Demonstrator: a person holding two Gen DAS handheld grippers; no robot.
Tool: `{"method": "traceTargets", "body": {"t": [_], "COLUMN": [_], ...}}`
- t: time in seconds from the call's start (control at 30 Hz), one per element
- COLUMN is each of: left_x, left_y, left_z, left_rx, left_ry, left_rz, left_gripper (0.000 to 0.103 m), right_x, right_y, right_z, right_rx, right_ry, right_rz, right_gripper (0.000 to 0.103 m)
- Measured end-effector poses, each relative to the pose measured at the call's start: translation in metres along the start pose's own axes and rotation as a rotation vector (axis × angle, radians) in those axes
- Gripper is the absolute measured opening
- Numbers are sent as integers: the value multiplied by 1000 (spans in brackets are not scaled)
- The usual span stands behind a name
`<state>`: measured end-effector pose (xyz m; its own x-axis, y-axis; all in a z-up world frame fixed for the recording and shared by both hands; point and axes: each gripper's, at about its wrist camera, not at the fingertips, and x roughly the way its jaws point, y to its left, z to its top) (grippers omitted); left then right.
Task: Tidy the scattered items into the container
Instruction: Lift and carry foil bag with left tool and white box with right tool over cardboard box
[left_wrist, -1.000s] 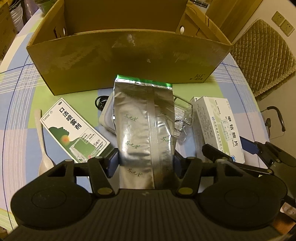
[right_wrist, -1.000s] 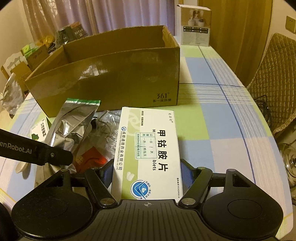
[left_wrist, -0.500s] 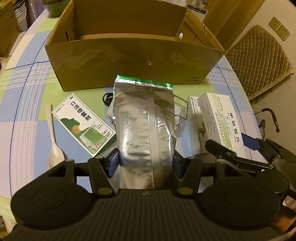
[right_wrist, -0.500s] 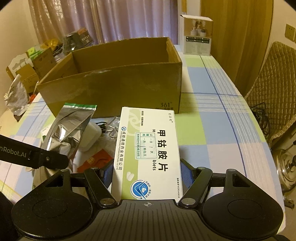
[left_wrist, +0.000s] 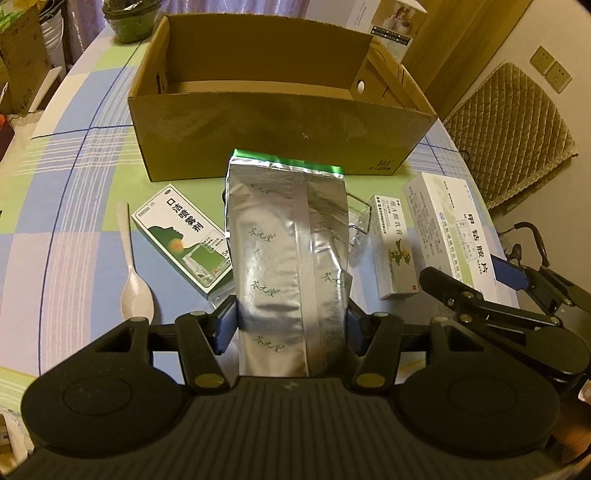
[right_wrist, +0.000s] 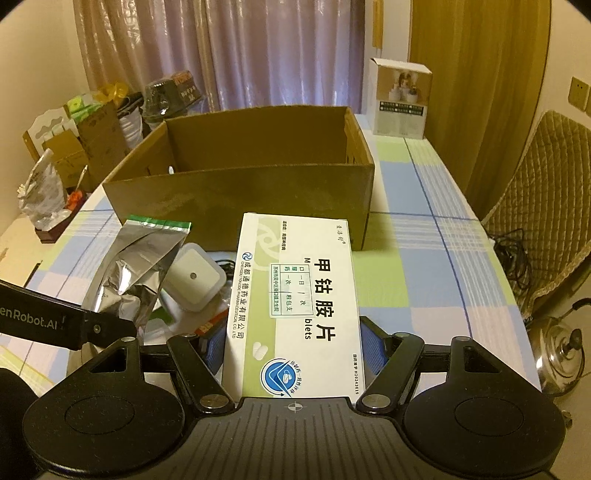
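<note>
Our left gripper is clamped on the foil bag, our right gripper on the white medicine box. A spoon, a green box and a small box lie before the cardboard box. Both have risen since earlier.

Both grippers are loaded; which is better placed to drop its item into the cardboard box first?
Probably left: the left gripper holds the foil pouch squarely facing the cardboard box; the right gripper's medicine box faces its right corner.
</note>
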<state>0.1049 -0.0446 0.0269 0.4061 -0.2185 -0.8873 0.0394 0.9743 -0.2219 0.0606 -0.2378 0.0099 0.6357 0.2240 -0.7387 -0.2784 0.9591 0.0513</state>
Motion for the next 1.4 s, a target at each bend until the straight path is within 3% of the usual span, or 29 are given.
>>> {"method": "traceTargets", "body": {"t": [0.83,1.4], "left_x": [-30,-50], "left_y": [7,21], "left_z": [6,83], "left_rx": [-4,27], "left_ry": [-56,-129], "left_rz": [-17,17], "left_gripper": [53,53], "right_x": [-25,-1], "right_y": [10,14], "right_z": [13,73], "right_rx": [-22,-25], "right_ry": [-53,-101], "right_rz": [-14,16], "right_gripper": [73,73]}}
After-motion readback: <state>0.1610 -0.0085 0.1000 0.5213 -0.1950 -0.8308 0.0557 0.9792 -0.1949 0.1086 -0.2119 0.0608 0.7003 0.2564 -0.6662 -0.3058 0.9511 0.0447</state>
